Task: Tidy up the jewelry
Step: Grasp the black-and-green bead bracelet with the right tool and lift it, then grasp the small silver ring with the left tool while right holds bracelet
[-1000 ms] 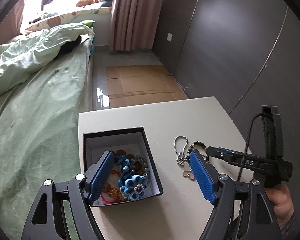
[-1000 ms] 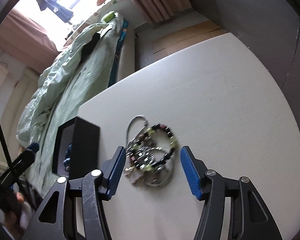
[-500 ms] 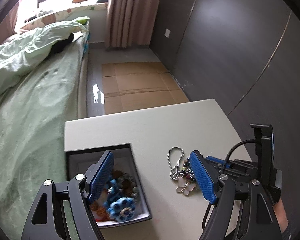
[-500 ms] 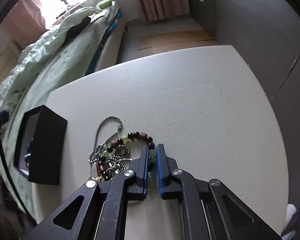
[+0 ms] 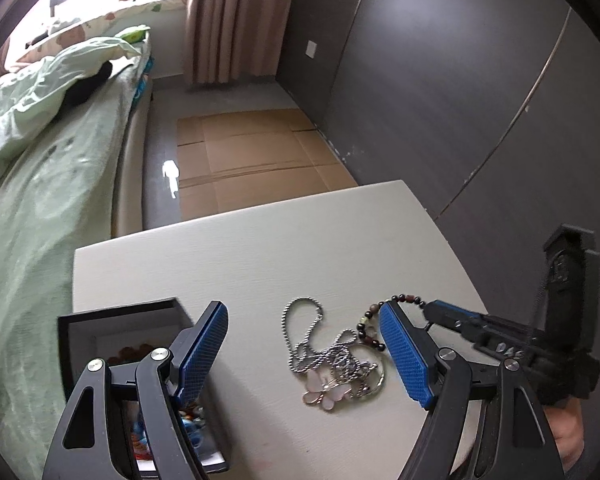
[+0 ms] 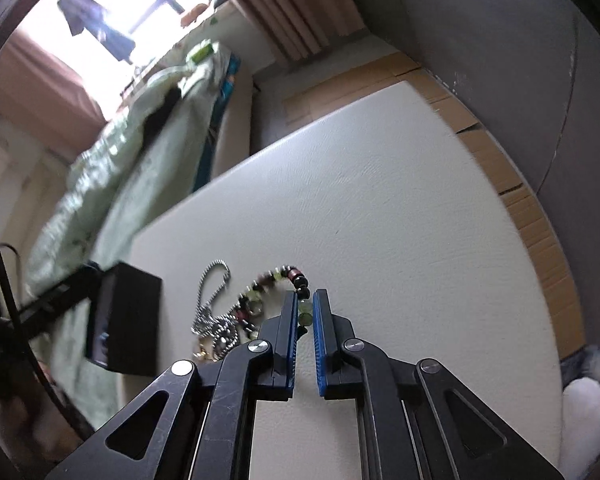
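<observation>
Right gripper [image 6: 304, 300] angles down, jaws pinching bracelet [image 6: 284, 280].

A beaded bracelet [image 6: 288, 276] of dark, red and green beads lies just right of the tangled silver chain [image 5: 312, 344] and its pink butterfly pendant [image 5: 326, 390]; an open black box [image 5: 112, 332] of trinkets stands left of the chain.

Home bedroom: bed [image 5: 52, 184] w/ green duvet, curtains [image 5: 228, 20], window, white table [image 5: 300, 256].

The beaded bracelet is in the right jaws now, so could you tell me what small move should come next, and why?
Probably a slow lift. The right gripper is shut on the beaded bracelet, whose far end lies tangled with the ball chain on the table. Easing up should free it before carrying it to the black box.
</observation>
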The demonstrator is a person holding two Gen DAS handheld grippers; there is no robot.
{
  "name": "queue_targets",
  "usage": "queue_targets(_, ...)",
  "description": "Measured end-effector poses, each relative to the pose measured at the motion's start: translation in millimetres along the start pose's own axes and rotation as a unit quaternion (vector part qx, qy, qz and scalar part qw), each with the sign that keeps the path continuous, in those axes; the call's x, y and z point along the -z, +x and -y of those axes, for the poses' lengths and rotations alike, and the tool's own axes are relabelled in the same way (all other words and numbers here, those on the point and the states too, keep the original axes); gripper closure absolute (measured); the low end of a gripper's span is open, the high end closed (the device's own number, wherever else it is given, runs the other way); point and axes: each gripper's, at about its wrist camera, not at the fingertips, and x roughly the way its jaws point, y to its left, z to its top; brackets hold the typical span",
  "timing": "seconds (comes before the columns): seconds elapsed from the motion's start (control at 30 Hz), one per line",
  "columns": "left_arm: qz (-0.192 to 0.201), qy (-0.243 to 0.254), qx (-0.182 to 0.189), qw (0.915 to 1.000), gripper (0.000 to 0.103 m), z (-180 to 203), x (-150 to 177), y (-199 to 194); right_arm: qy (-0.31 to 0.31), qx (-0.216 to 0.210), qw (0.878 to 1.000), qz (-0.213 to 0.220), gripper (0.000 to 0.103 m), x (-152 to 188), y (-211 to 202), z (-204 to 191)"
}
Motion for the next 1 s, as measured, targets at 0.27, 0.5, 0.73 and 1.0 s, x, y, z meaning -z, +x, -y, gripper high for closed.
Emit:
queue_targets(0.27,-0.033,0.019,0.019,0.9991,0.030,24,3,32,0.031,-0.047,0.998,0.041,0.095,-3,-28,12)
queue_targets(0.5,-0.045,0.032,0.023,0.9982,0.038,39,5,49,0.066,-0.142,0.986,0.060,0.095,-6,-38,20)
queue_targets(0.73,-0.050,0.050,0.033,0.9969,0.038,57,4,59,0.084,-0.174,0.976,0.102,0.095,-4,-58,26)
queue_targets(1.0,-0.064,0.098,0.047,0.9920,0.051,96,14,79,0.105,-0.115,0.978,0.137,0.095,-3,-79,52)
